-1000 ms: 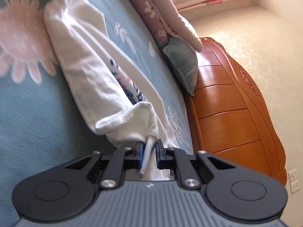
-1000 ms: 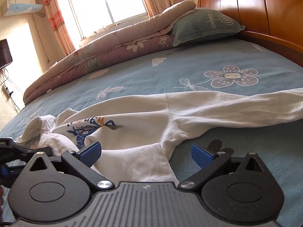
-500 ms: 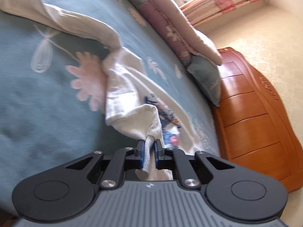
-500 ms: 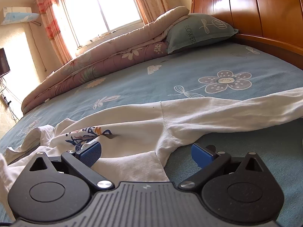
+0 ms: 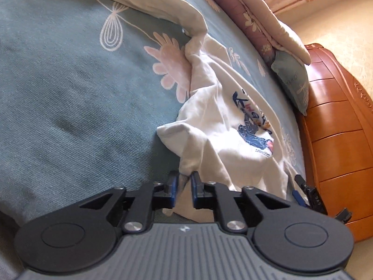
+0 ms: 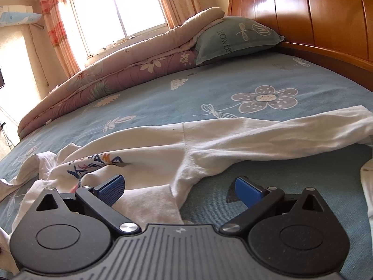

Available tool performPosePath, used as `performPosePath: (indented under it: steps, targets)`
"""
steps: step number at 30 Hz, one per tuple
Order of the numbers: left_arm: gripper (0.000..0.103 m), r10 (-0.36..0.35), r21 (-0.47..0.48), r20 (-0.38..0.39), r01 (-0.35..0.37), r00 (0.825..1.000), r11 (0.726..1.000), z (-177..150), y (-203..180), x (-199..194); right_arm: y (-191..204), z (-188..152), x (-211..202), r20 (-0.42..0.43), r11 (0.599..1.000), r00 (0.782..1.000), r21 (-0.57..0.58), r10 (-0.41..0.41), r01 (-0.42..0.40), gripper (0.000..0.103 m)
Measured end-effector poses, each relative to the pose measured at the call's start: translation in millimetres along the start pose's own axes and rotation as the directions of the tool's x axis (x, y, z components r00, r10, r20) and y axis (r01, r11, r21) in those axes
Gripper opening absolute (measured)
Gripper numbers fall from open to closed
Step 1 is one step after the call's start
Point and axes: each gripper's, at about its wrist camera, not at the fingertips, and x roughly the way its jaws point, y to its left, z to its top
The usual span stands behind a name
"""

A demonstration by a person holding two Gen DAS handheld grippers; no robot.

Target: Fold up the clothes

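A white long-sleeved shirt (image 5: 223, 140) with a blue and orange print lies crumpled on the blue flowered bed sheet (image 5: 70, 93). My left gripper (image 5: 184, 186) is at its near corner. The jaws are opening, and a thin fold of the hem still hangs between the pads without being pinched. In the right wrist view the shirt (image 6: 163, 154) spreads out with one sleeve (image 6: 279, 135) stretched to the right. My right gripper (image 6: 179, 186) stands wide open, low over the shirt's near edge, with white cloth under its left finger. Its tips also show in the left wrist view (image 5: 307, 193).
A wooden headboard (image 6: 314, 11) runs along the right. A rolled pink quilt (image 6: 116, 74) and a teal pillow (image 6: 233, 37) lie at the far side by the window. Another white cloth (image 6: 367, 186) shows at the right edge.
My left gripper carried the shirt corner across the bed and turned, then its pads parted from the hem. The right gripper has stayed almost still and open.
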Motion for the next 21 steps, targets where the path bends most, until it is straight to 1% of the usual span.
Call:
performPosePath:
  steps: [1, 2, 3, 4, 5, 6, 7, 9, 10, 11, 12, 13, 14, 16, 19, 21]
  targets:
    - [0.034, 0.000, 0.008, 0.001, 0.000, 1.000, 1.000, 0, 1, 3, -2, -1, 0, -0.002, 1.000, 1.000, 0.003, -0.003, 0.003, 0.103]
    - [0.040, 0.001, 0.013, 0.007, -0.001, 1.000, 1.000, -1, 2, 5, -3, -1, -2, -0.005, 1.000, 1.000, 0.010, 0.005, -0.005, 0.103]
    - [0.042, -0.016, 0.018, 0.010, 0.016, 1.000, 1.000, -1, 3, 7, -3, -2, -4, -0.017, 1.000, 1.000, 0.018, 0.023, -0.022, 0.103]
    - [0.048, -0.046, 0.022, 0.010, 0.046, 0.999, 0.999, -1, 4, 9, -3, -3, -6, -0.030, 0.999, 0.999, 0.027, 0.042, -0.041, 0.103]
    - [0.059, -0.075, 0.020, 0.009, 0.075, 0.997, 0.997, 0, 6, 11, -1, -4, -9, -0.042, 0.998, 0.997, 0.032, 0.061, -0.059, 0.103]
    - [0.064, -0.102, 0.016, 0.002, 0.102, 0.995, 0.995, 0, 6, 12, 2, -6, -16, -0.046, 0.996, 0.995, 0.039, 0.085, -0.083, 0.103]
    - [0.072, -0.129, 0.015, -0.007, 0.129, 0.992, 0.992, 1, 7, 12, 6, -9, -23, -0.049, 0.993, 0.993, 0.047, 0.109, -0.107, 0.103]
    - [0.078, -0.164, 0.004, -0.024, 0.165, 0.986, 0.986, 4, 9, 14, 12, -18, -37, -0.064, 0.982, 0.983, 0.086, 0.175, -0.169, 0.103]
    - [0.083, -0.184, -0.009, -0.035, 0.183, 0.982, 0.983, 6, 10, 15, 15, -23, -42, -0.074, 0.974, 0.975, 0.110, 0.209, -0.200, 0.103]
    - [0.088, -0.204, -0.022, -0.048, 0.203, 0.978, 0.979, 9, 12, 16, 16, -30, -46, -0.087, 0.967, 0.970, 0.135, 0.227, -0.214, 0.103]
    - [0.090, -0.225, -0.037, -0.055, 0.223, 0.973, 0.974, 11, 14, 17, 17, -36, -49, -0.100, 0.961, 0.965, 0.160, 0.243, -0.225, 0.103]
    - [0.095, -0.247, -0.053, -0.057, 0.244, 0.967, 0.968, 12, 17, 19, 16, -43, -51, -0.115, 0.952, 0.958, 0.193, 0.261, -0.236, 0.103]
    - [0.098, -0.266, -0.065, -0.056, 0.262, 0.962, 0.963, 12, 19, 19, 13, -51, -50, -0.130, 0.938, 0.949, 0.239, 0.289, -0.253, 0.103]
    - [0.098, -0.289, -0.071, -0.048, 0.285, 0.956, 0.956, 11, 22, 19, 7, -63, -49, -0.119, 0.917, 0.941, 0.292, 0.318, -0.273, 0.103]
    - [0.098, -0.283, -0.029, -0.041, 0.282, 0.958, 0.959, 6, 18, 18, -3, -74, -50, -0.077, 0.881, 0.931, 0.360, 0.356, -0.307, 0.103]
    - [0.099, -0.285, -0.013, -0.013, 0.284, 0.959, 0.959, 1, 17, 15, -3, -73, -49, -0.088, 0.878, 0.925, 0.358, 0.369, -0.317, 0.103]
